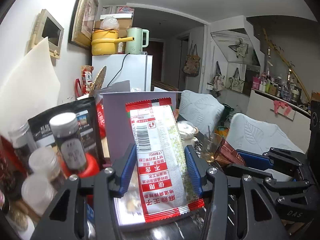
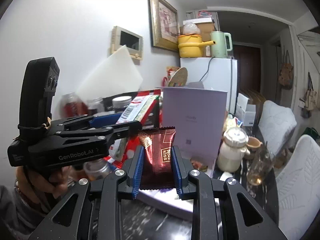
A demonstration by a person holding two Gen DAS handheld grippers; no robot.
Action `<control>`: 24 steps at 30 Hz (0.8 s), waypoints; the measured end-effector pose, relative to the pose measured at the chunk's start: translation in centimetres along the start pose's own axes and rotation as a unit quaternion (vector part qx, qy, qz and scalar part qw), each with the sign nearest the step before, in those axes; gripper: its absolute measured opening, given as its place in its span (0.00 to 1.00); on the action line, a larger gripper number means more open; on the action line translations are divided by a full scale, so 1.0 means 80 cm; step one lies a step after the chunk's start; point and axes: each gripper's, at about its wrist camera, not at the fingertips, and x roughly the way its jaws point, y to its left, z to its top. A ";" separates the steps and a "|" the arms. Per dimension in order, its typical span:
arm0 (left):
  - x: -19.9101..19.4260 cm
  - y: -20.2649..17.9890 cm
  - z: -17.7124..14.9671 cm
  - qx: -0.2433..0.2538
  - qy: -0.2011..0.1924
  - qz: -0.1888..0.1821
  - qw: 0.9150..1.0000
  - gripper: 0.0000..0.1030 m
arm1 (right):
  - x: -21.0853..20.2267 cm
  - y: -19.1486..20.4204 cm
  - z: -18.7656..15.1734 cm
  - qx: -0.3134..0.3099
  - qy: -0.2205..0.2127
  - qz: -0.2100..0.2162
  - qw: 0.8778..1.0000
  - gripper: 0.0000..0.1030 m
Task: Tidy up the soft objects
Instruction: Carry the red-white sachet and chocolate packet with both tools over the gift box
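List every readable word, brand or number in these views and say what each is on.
"GenRobot.AI": side of the left tongs.
"KISS": dark red packet in the right tongs.
"TBHQ", upside down: red-and-white packet in the left tongs.
Barcode digits on that packet: only partly readable.
"DAS": right tongs body.
Yellow pot lettering: cut off.
Jar label: blurred.

The counter (image 2: pixel 152 218) has a dark, marble-like top with pale streaks. On it stands an upright lavender box (image 2: pixel 195 118), its base sheet (image 2: pixel 170 204) spread flat in front. To the right sit a cream ceramic teapot (image 2: pixel 232 150) and a glass cup (image 2: pixel 258 166) just beside it. At the left crowd lidded jars (image 1: pixel 68 140), a black pouch (image 1: pixel 64 120) behind them.
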 end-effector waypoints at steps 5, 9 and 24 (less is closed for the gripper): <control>0.039 0.009 0.011 0.002 0.010 0.008 1.000 0.47 | 0.042 -0.029 0.013 0.004 0.010 -0.004 1.000 0.26; 0.070 0.016 0.011 0.003 0.025 0.016 1.000 0.47 | 0.070 -0.048 0.017 0.011 0.018 -0.001 1.000 0.26; 0.181 0.028 -0.039 0.001 0.119 0.043 0.992 0.47 | 0.162 -0.084 -0.008 0.014 0.079 -0.012 0.997 0.26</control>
